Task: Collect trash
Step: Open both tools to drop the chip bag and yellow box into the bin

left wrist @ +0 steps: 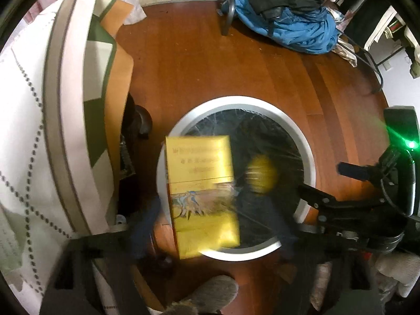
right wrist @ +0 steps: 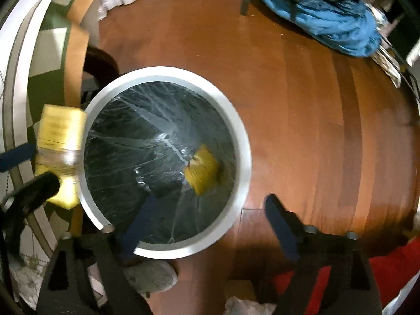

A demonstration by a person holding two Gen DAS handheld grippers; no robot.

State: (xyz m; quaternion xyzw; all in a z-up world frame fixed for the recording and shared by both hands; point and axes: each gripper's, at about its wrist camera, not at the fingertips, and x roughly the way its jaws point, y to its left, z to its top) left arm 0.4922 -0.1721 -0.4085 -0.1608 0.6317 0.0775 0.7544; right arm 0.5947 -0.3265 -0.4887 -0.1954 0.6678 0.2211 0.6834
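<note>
A: Start big. What fills the scene?

B: A reddish wooden floor (right wrist: 302,105), and on it a round bin (right wrist: 237,128) with a pale rim and a dark plastic liner. A blue heap of cloth (right wrist: 328,13) lies at the far right, and a patterned bedcover (left wrist: 39,105) hangs along the left.

A: And the trash itself?

B: A yellow box (left wrist: 202,191), printed on its face, is at the bin's left rim. In the left wrist view it overlaps the rim and the liner; in the right wrist view it looks just outside that rim. A smaller yellow piece (right wrist: 203,172) already lies at the bottom of the liner.

A: The claws?

B: The left gripper (left wrist: 218,225) is blurred. Its fingers stand wide of the box, one on each side, so it looks apart, with the box seemingly loose or just let go. I cannot be certain of contact. The right gripper (right wrist: 210,223) is spread and carries nothing, one finger over the bin's near edge, the other over the floor.

A: So which step?

B: I judge it the drop of the box into the bin. Next calls for checking that it clears the rim and falls inside, then looking for more litter.
</note>
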